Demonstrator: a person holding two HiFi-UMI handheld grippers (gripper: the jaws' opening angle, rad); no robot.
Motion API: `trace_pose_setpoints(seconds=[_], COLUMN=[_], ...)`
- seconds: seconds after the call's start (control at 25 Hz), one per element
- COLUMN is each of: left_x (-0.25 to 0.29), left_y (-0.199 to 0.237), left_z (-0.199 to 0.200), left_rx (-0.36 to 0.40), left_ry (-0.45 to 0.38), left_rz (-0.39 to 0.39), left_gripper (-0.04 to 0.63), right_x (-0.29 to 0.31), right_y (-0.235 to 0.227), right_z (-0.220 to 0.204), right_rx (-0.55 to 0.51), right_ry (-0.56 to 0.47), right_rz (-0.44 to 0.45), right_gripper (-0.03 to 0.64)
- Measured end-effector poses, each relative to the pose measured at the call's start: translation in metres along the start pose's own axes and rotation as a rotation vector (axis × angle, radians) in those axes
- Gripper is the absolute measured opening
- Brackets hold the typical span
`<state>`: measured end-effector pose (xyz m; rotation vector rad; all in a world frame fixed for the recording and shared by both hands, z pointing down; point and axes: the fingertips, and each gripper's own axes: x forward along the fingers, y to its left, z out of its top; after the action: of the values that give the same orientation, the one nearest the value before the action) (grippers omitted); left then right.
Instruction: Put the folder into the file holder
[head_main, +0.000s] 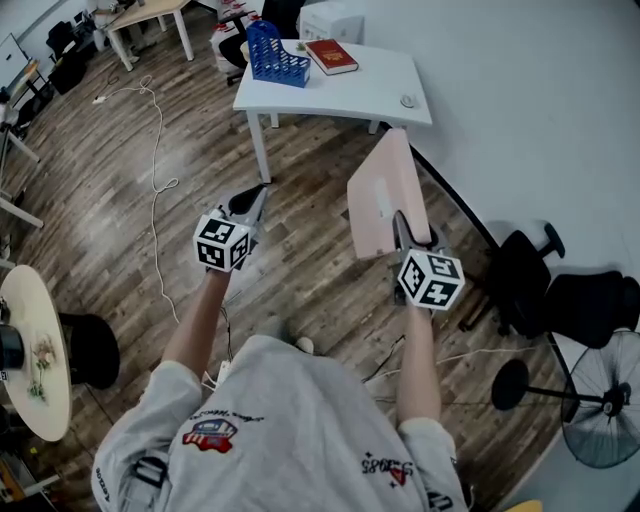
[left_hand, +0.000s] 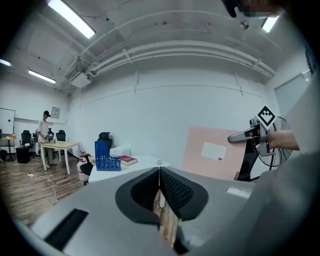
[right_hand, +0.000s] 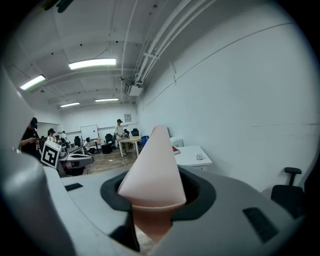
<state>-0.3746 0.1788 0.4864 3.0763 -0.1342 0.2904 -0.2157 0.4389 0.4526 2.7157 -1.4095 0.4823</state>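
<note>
The right tool (head_main: 404, 228) is clamped on the pink folder (head_main: 382, 192): in the right gripper view its jaws (right_hand: 152, 196) stand a little apart with the folder's (right_hand: 152, 167) edge pinched between them, and the sheet runs away from the tool as a narrow wedge. From the head view the folder stands nearly upright, rising above and ahead of that tool, in the air and well short of the white table (head_main: 372, 92). The left tool (head_main: 256, 198) hangs level with the right one, off to its left and apart from the folder; in the left gripper view its dark jaws (left_hand: 159, 174) are pressed together with nothing between them. That same view shows the folder's (left_hand: 212, 150) broad face to the right of the left tool, bearing a white label, with the right tool (left_hand: 248, 135) gripping near its right edge. The blue file holder (head_main: 274, 54) stands on the table well ahead of both tools, nearer the left tool's line, at the table's far left end. Just to the right of the file holder lies a red book (head_main: 331, 56), and a small round object (head_main: 407, 101) sits near the table edge that faces the right tool. Below both tools is a wooden floor (head_main: 300, 270). To the right of the right tool stand a black office chair (head_main: 525, 270) and a fan (head_main: 600, 400).
</note>
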Motion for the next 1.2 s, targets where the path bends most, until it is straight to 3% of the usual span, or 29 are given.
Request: trace_pose_setpoints(seconds=[0.2, 0.44, 0.72, 1.2], left_x=[0.005, 0.03, 0.113, 0.264], left_y=[-0.005, 0.019, 0.068, 0.185], left_z=[-0.001, -0.008, -0.008, 0.037], left_rx=[0.001, -0.019, -0.044, -0.051], left_ry=[0.003, 0.009, 0.009, -0.003], left_rz=[0.0, 0.007, -0.011, -0.059], left_gripper=[0.008, 0.008, 0.006, 0.008], right_x=[-0.001, 0.03, 0.107, 0.269], right_y=[-0.012, -0.017, -0.046, -0.07], right_z=[-0.001, -0.002, 0.012, 0.087], right_rx=[0.016, 0.023, 0.014, 0.008], right_ry=[-0.002, 0.01, 0.032, 0.017], right_rz=[-0.006, -0.003, -0.033, -0.074], right_gripper=[0.164, 0.163, 0.163, 0.164])
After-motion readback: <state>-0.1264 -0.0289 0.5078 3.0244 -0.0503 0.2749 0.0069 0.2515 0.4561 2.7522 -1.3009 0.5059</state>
